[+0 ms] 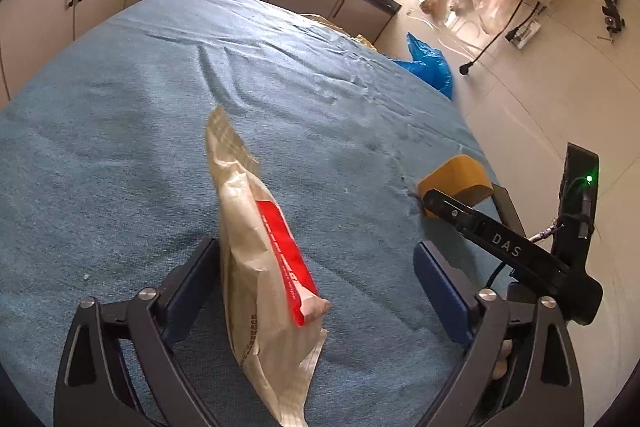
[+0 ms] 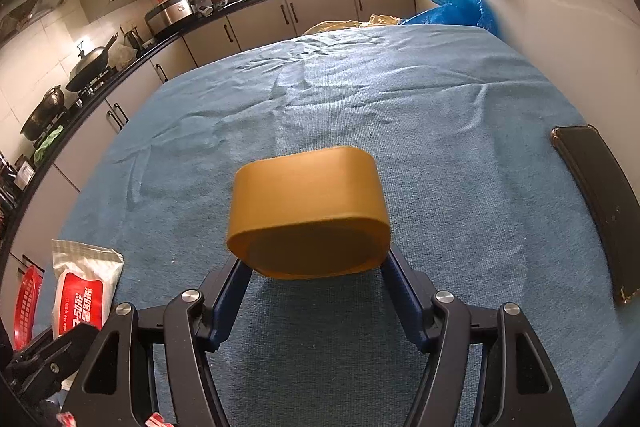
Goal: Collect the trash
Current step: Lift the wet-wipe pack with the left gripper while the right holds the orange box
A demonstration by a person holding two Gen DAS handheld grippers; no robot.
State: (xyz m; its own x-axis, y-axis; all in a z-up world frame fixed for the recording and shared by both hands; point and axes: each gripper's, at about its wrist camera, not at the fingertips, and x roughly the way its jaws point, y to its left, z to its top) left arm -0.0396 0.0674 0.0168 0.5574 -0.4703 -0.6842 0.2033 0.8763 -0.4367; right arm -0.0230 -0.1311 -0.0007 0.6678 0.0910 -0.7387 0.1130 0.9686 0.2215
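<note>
Left wrist view: your left gripper (image 1: 316, 291) has its fingers spread wide, and the white-and-red packet (image 1: 264, 267) stands between them, leaning on the left pad (image 1: 200, 279) with clear daylight to the right one.
Left grip: nothing is clamped. Those jaws have just been opening, and the packet looks let go, propped on edge on the blue cloth (image 1: 120, 155).
Right wrist view: your right gripper (image 2: 314, 287) has its fingers partly closed on the yellow-brown tub (image 2: 308, 215), pads pressed against its two sides, tub tipped with its hollow towards the camera.
Tub position: held low, close to the counter (image 2: 440, 115), towards the near right part of the cloth.
Packet position: near left edge of the counter, and from the right wrist it appears to lie just beside a red basket (image 2: 26, 303).
Step in hand: by my reading, you are letting the packet go, or resetting the grip on it.
Do it well: if resetting, centre the packet between both pads before closing, and catch its thick middle, not the thin crimped top.
Watch out: the packet is balanced on edge and may topple.
Right hand advice: keep the tub squeezed evenly; its walls look smooth and could slip.
Leave alone: the black phone (image 2: 600, 207) at the right edge does not look like trash.
</note>
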